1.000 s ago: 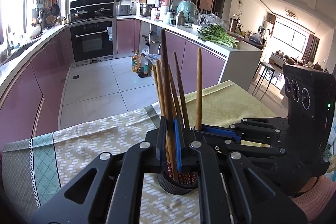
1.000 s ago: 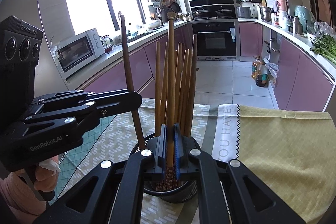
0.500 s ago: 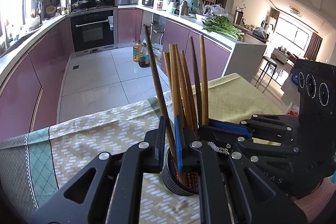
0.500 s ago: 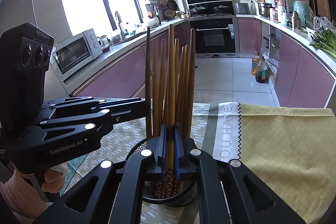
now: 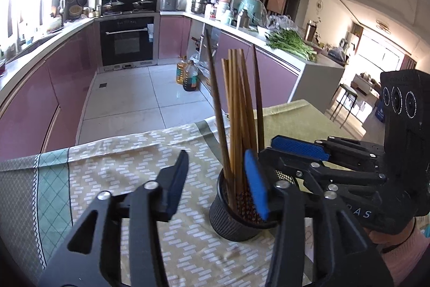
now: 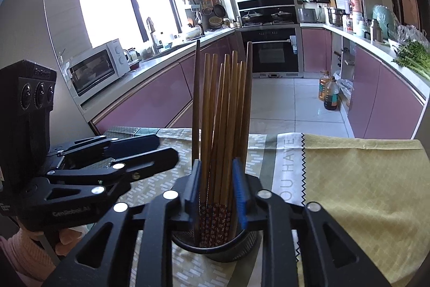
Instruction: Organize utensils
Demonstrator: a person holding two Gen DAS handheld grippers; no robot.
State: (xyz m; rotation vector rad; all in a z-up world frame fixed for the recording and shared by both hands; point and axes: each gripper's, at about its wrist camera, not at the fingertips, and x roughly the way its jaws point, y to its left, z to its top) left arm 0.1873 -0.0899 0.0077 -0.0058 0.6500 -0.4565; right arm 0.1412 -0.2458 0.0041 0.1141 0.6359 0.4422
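Wooden chopsticks point(image 6: 223, 125) stand in a black mesh cup point(image 5: 228, 217) (both grippers' jaws opening); left gripper point(image 5: 215, 179) grips nothing, right gripper point(image 6: 217, 184) straddles them loosely.

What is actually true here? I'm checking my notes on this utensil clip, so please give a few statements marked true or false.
1. The chopsticks stand upright in a black mesh holder. True.
2. The holder lies tipped on its side. False: it stands upright on the tablecloth.
3. The left gripper has its fingers apart, opening, gripping nothing. True.
4. The tablecloth is plain white. False: it is patterned yellow-green.
5. The right gripper is opening, with chopsticks between its fingers. True.
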